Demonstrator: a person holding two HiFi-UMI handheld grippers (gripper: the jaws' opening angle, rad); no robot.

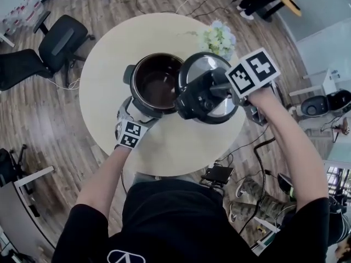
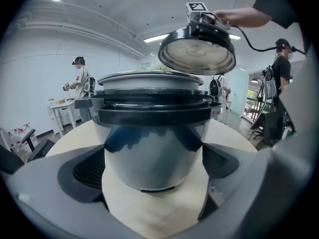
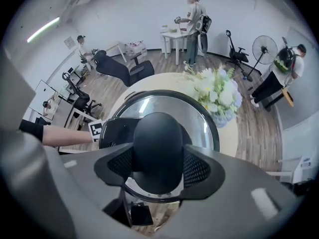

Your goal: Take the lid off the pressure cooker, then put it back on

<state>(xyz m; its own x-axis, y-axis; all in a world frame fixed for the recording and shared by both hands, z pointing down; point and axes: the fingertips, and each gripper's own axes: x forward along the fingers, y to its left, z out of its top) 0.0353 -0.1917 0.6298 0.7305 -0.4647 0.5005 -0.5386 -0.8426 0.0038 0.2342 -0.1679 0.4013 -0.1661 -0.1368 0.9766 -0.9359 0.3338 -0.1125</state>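
Note:
The pressure cooker pot (image 1: pixel 156 84) stands open on the round beige table (image 1: pixel 107 86), its dark inside showing. My left gripper (image 1: pixel 137 114) grips the pot's near wall; in the left gripper view the steel body (image 2: pixel 149 138) sits tight between both pads (image 2: pixel 87 171). The lid (image 1: pixel 200 64) hangs in the air to the right of the pot, slightly tilted. My right gripper (image 1: pixel 200 98) is shut on its black knob (image 3: pixel 157 148) from above. From the left gripper view the lid's (image 2: pixel 199 51) underside shows above the rim, off to the right.
A vase of pale flowers (image 1: pixel 219 37) stands on the table's far side, close behind the lid. Office chairs (image 1: pixel 60 37) are at the left, cables and a black device (image 1: pixel 218 174) lie on the floor at the right. People stand by a far table (image 3: pixel 192 14).

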